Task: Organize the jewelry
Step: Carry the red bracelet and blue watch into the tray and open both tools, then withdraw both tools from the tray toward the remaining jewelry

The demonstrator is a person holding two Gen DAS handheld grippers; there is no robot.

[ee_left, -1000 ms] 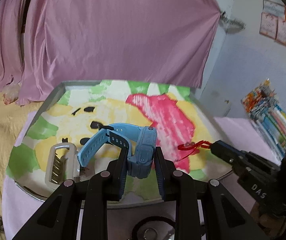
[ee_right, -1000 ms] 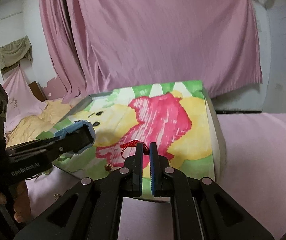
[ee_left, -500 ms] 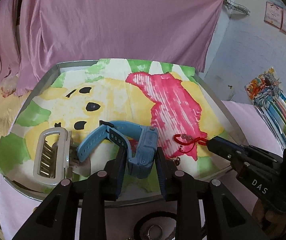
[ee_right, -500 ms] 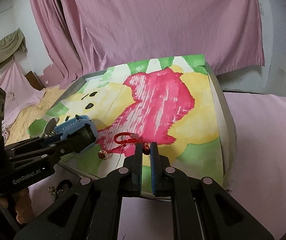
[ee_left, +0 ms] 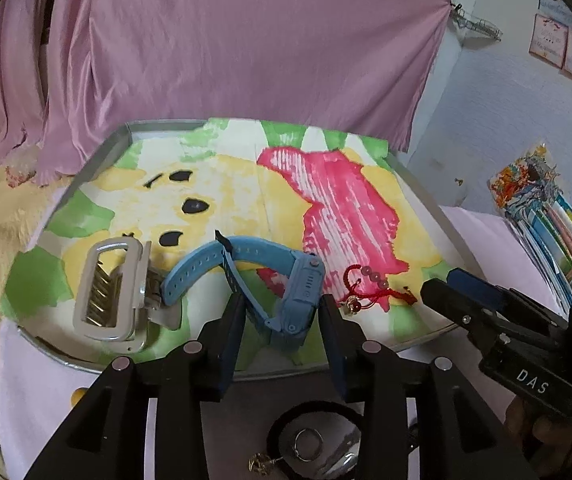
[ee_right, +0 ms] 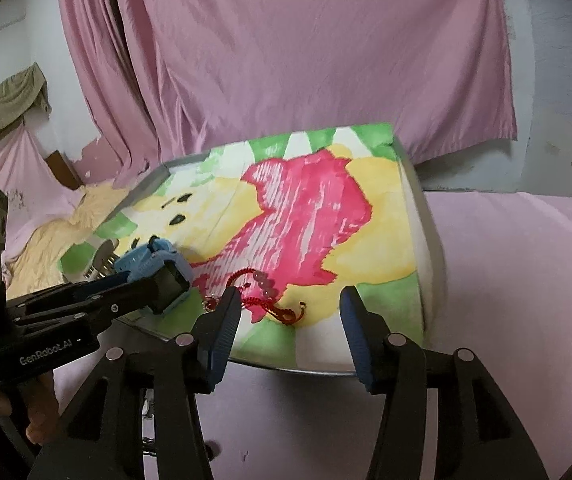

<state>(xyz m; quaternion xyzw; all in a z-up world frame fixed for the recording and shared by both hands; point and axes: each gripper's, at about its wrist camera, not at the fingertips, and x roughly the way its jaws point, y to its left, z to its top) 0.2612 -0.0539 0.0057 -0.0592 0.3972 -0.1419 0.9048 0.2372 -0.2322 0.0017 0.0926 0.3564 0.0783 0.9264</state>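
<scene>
The left tool (ee_left: 280, 318) stood parted around the blue watch (ee_left: 286, 292), its fingers (ee_left: 232, 322) beside the watch case but not clearly pressing it. The watch lay at the lower centre of the frame on the painted tray (ee_left: 118, 136), with a silver clasp piece (ee_left: 110, 292) to its left. The right tool (ee_right: 289, 312) was spread wide, empty, the red bead bracelet (ee_right: 264, 294) lying on the tray between its 2 fingertips.

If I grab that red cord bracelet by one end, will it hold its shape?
Probably not: the red cord bracelet lies in loose curves on the tray, so it likely droops. Its beads may swing. It looks light.
</scene>
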